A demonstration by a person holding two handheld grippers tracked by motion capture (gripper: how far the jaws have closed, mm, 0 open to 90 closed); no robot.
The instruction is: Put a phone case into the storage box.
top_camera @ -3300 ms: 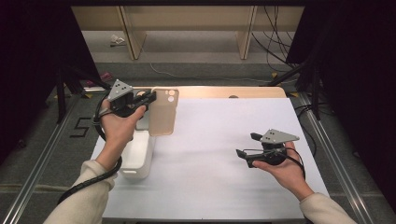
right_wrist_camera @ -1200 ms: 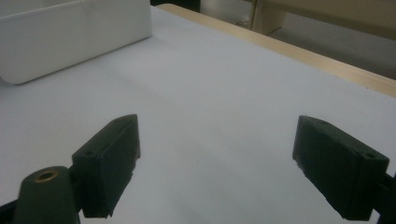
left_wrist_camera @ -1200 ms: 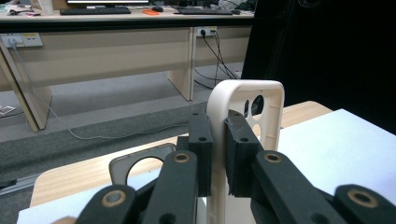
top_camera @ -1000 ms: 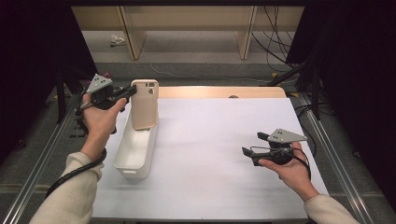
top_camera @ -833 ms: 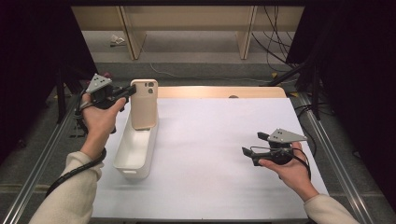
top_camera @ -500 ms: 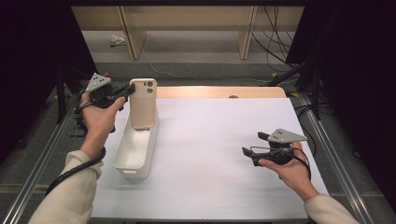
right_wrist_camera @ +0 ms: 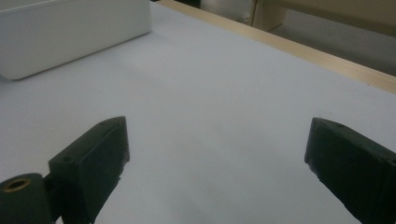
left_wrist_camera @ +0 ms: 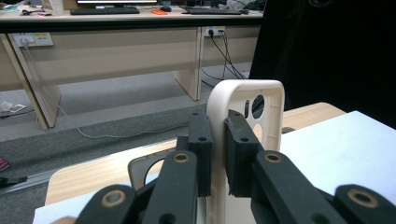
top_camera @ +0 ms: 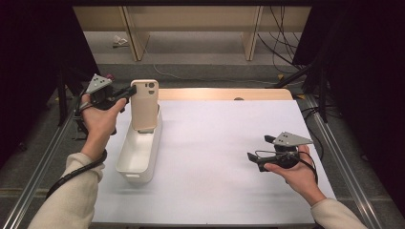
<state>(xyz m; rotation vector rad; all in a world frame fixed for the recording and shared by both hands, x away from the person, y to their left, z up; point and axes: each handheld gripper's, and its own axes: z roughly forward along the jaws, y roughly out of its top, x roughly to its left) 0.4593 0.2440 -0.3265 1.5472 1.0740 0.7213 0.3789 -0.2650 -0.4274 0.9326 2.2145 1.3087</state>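
Beige plastic, a phone case (top_camera: 144,98) stands upright over the far end of the white bin (top_camera: 138,155), its edge pinched between the pressed-together jaws of the left gripper (top_camera: 128,90) (so I judge it is partly lowered in but not yet released). Well to the right of the bin, the right gripper (top_camera: 253,157) rests on the white table (top_camera: 215,138), its jaws, which have just been opening, spread wide with nothing between them.

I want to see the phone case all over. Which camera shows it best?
The high view: the whole phone case stands upright in the white bin. The left gripper view shows its top edge, pinched.
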